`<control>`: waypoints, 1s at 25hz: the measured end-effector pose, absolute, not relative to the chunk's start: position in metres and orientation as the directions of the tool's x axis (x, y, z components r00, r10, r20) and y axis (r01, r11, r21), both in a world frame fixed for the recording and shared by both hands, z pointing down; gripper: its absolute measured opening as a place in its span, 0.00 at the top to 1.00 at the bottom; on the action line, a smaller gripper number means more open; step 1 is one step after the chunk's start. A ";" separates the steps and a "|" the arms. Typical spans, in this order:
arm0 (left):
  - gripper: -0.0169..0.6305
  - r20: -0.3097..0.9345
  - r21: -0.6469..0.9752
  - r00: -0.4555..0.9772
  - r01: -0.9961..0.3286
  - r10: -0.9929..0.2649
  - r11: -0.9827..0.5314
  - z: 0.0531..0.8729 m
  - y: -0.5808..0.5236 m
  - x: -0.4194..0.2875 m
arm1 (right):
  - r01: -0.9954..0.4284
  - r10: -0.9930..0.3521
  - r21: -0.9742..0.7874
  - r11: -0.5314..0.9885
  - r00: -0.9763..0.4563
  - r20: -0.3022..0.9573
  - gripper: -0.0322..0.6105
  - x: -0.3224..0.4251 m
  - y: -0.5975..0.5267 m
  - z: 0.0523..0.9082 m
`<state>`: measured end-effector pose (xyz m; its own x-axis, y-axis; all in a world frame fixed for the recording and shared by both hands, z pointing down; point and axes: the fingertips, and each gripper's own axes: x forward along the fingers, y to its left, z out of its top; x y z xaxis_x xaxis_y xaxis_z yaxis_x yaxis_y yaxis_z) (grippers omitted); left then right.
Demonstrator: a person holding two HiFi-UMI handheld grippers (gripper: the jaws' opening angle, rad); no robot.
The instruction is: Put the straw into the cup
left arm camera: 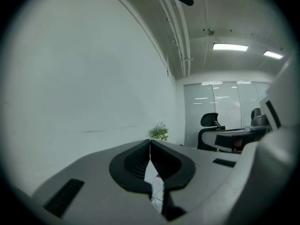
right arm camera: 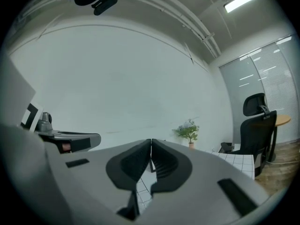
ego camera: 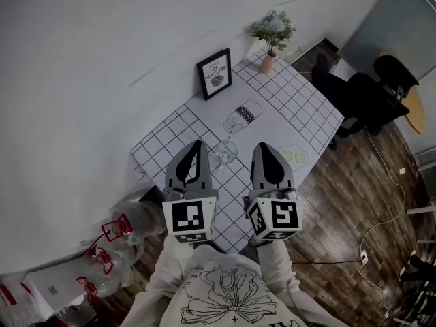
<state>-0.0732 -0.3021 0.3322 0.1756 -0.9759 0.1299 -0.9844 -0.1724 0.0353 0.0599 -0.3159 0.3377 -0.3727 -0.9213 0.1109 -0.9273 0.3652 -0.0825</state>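
Observation:
A clear stemmed glass cup (ego camera: 227, 152) stands on the checked tablecloth (ego camera: 286, 94), between and beyond my two grippers. No straw can be made out in any view. My left gripper (ego camera: 198, 144) is held high above the near part of the table, its jaws closed together with nothing in them (left arm camera: 150, 142); part of the glass (left arm camera: 157, 186) shows through the gap below them. My right gripper (ego camera: 263, 147) hangs level beside it, jaws also meeting and empty (right arm camera: 151, 140). Both point across the table toward the white wall.
A framed picture (ego camera: 214, 73) and a small potted plant (ego camera: 271, 36) stand at the table's far edge by the wall. A black office chair (ego camera: 354, 97) sits right of the table, with a round wooden table (ego camera: 417, 111) behind. Clear jars with red clips (ego camera: 116, 244) lie at lower left.

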 end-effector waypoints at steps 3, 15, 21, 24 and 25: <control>0.97 0.109 0.029 0.170 -0.985 -0.979 -0.168 0.322 -0.292 -0.074 | -0.925 -0.922 -0.086 0.370 -0.377 0.088 0.95 0.060 -0.307 0.328; 0.97 0.066 0.015 0.163 -0.987 -0.984 -0.162 0.305 -0.269 -0.075 | -0.921 -0.920 -0.078 0.383 -0.387 0.055 0.95 0.059 -0.287 0.314; 0.97 0.063 0.015 0.159 -0.987 -0.985 -0.158 0.303 -0.265 -0.073 | -0.919 -0.919 -0.074 0.387 -0.391 0.052 0.95 0.060 -0.284 0.311; 0.97 0.065 0.014 0.156 -0.988 -0.986 -0.155 0.303 -0.265 -0.072 | -0.919 -0.918 -0.075 0.388 -0.392 0.052 0.95 0.061 -0.284 0.311; 0.97 0.065 0.014 0.154 -0.988 -0.986 -0.154 0.303 -0.265 -0.072 | -0.918 -0.918 -0.075 0.389 -0.393 0.053 0.95 0.061 -0.284 0.311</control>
